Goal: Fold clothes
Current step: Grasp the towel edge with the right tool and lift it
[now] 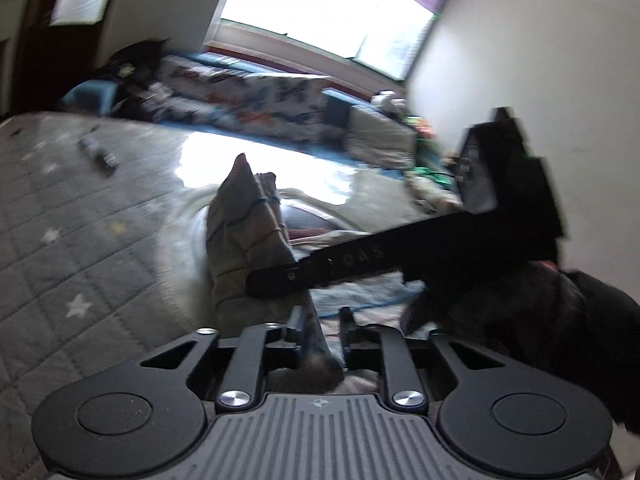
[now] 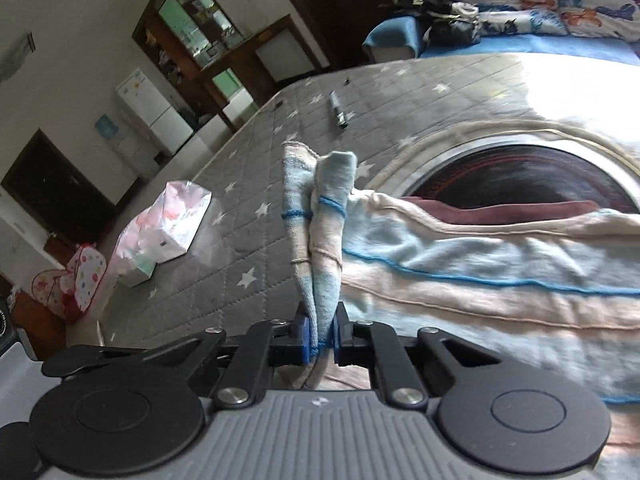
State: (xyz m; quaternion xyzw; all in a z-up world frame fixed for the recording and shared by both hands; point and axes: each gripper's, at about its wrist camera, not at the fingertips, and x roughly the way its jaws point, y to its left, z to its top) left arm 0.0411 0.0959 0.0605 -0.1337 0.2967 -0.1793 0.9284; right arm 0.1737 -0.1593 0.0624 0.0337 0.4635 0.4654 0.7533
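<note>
The right gripper [image 2: 320, 334] is clenching a bunched corner of the striped garment [image 2: 460, 264], its two blue-padded fingers [image 2: 304, 336] pressing the cloth from both sides while the pinched fold is standing up beyond the tips. The left gripper [image 1: 320, 332] is also grasping the garment [image 1: 248, 232], a gathered peak of it rising between the narrowly spaced fingers [image 1: 295, 330]; this view is blurred, so the exact contact is hard to make out. In the left wrist view the right gripper [image 1: 276, 280] is reaching in from the right, its finger lying across the same peak of cloth just beyond the left one. From the two pinched spots the garment is spreading to the right over a grey quilted mattress [image 2: 256, 184] printed with stars, with a dark garment [image 2: 532, 178] lying under it farther off. A small dark object [image 2: 338, 112] is lying well apart on the far mattress, and a plastic-wrapped packet [image 2: 168, 224] is sitting near the left edge.
</note>
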